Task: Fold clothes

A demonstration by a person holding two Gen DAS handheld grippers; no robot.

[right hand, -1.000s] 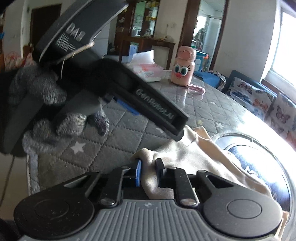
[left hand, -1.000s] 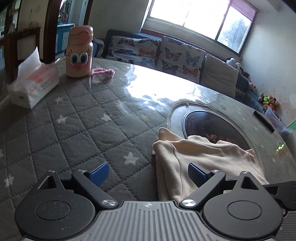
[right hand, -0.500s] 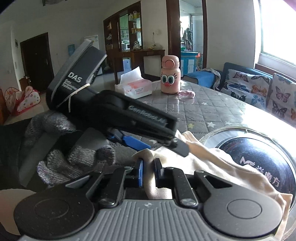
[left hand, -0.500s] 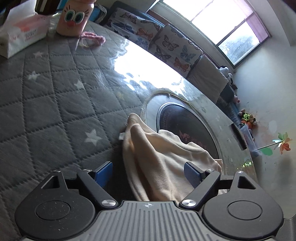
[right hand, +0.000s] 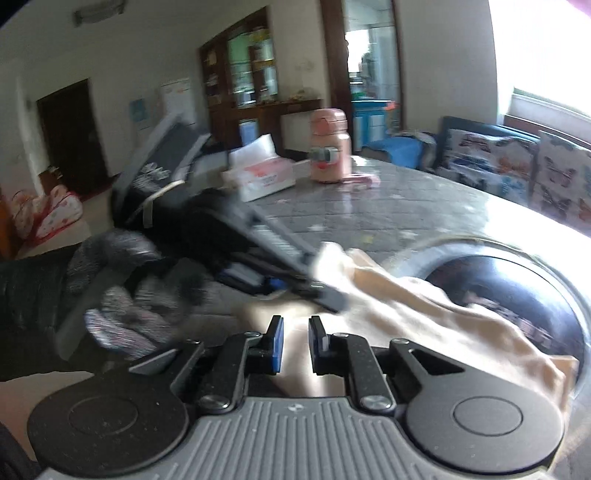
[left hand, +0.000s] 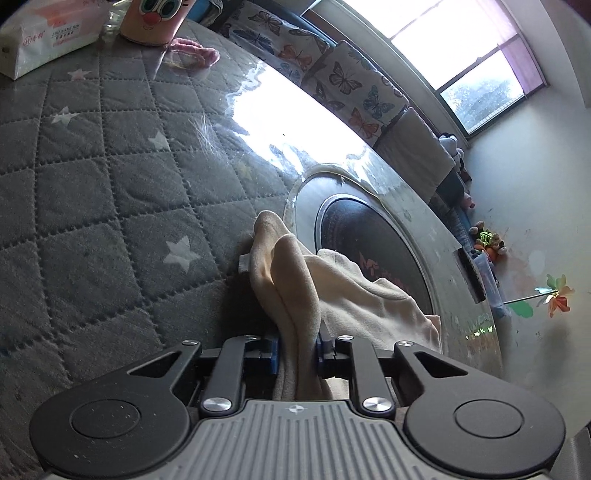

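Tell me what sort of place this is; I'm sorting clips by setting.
Most likely a home living and dining room. A sofa with butterfly cushions runs under a window, a wooden cabinet stands by a doorway, and a tissue box and a pink bottle sit on the quilt-covered table.

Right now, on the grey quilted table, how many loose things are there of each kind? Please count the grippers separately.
Cream fleece garment: 1
White tissue pack: 1
Pink cartoon-face bottle: 1
Pink fuzzy band: 1
Grippers, left gripper and right gripper, both shut on the garment: 2
Total: 6
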